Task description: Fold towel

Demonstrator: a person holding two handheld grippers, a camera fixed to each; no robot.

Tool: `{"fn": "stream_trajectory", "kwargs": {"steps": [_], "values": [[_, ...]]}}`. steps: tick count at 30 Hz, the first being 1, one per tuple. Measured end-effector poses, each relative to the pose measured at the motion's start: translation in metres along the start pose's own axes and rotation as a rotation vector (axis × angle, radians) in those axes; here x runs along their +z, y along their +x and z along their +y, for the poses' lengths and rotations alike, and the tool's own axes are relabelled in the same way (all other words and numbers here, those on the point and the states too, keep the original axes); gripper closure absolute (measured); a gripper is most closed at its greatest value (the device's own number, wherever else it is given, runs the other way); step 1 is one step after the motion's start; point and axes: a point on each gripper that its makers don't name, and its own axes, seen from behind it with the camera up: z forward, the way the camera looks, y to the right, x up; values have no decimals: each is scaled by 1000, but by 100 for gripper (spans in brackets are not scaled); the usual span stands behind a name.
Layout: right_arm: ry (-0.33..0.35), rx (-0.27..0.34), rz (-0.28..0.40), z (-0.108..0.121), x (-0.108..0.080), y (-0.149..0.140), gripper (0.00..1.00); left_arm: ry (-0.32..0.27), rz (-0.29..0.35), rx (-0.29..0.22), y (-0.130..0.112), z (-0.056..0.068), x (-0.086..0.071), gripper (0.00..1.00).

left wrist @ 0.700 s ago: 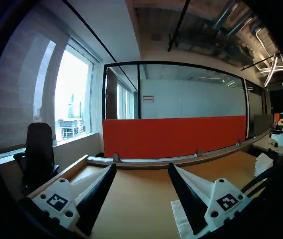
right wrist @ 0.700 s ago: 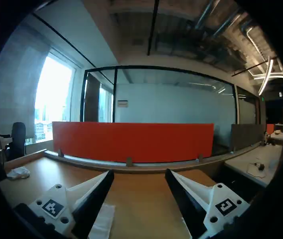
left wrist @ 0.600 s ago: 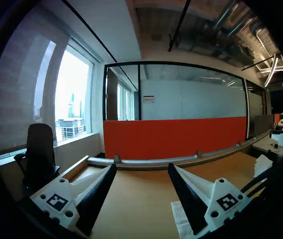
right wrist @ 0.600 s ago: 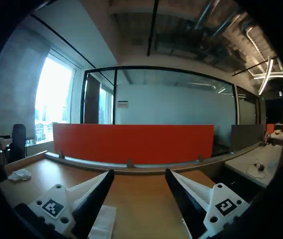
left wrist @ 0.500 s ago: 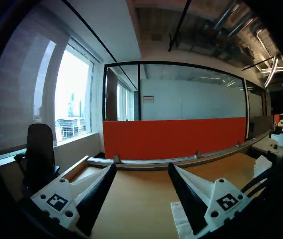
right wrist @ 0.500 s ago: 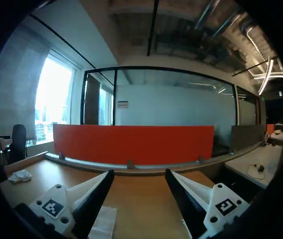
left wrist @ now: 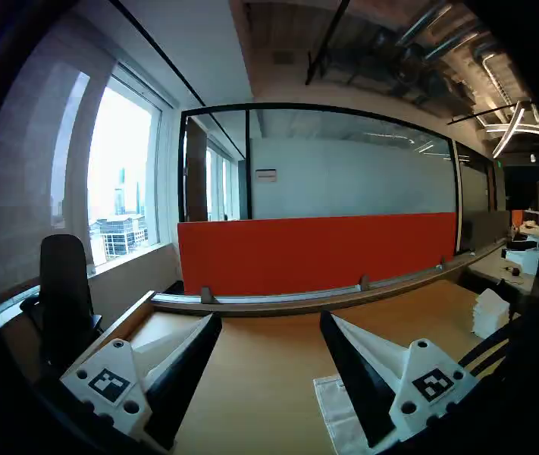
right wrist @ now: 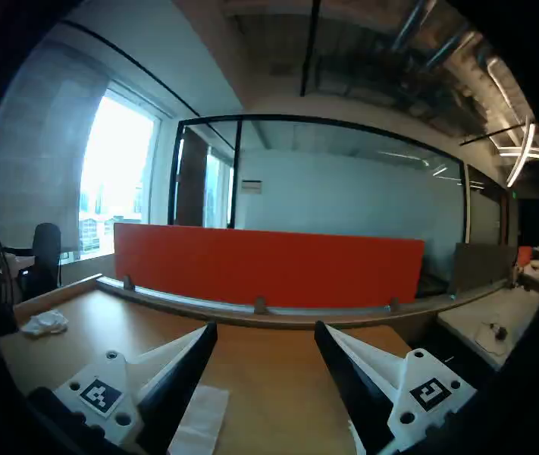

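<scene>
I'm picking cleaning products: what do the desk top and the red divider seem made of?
Desk top: likely wood-look laminate or veneer, smooth even tan surface. Divider: probably fabric-covered panel, flat orange-red without shine; weave too small to confirm.

Wooden desk (left wrist: pixel 269 379), orange divider (left wrist: pixel 314 254) (glass wall behind), bright window (left wrist: pixel 121 189), black chair (left wrist: pixel 64 296)

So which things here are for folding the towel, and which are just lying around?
For the job:
- the flat white towel on the desk
- the left gripper and right gripper, both open

Just lying about:
- the crumpled cloth
- the stack of folded cloths
- the black chair
- the orange screen
</scene>
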Motion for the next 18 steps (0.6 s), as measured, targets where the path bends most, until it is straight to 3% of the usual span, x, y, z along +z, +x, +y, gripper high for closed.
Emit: {"fn": "stream_trajectory", "kwargs": {"steps": [8, 18], "values": [[147, -51, -70, -30, 4, -6, 0, -107, -54, 42, -3, 17, 4, 4], [263, -114, -147, -51, 5, -18, 0, -231, -131, 103, -20, 42, 3, 4]]}}
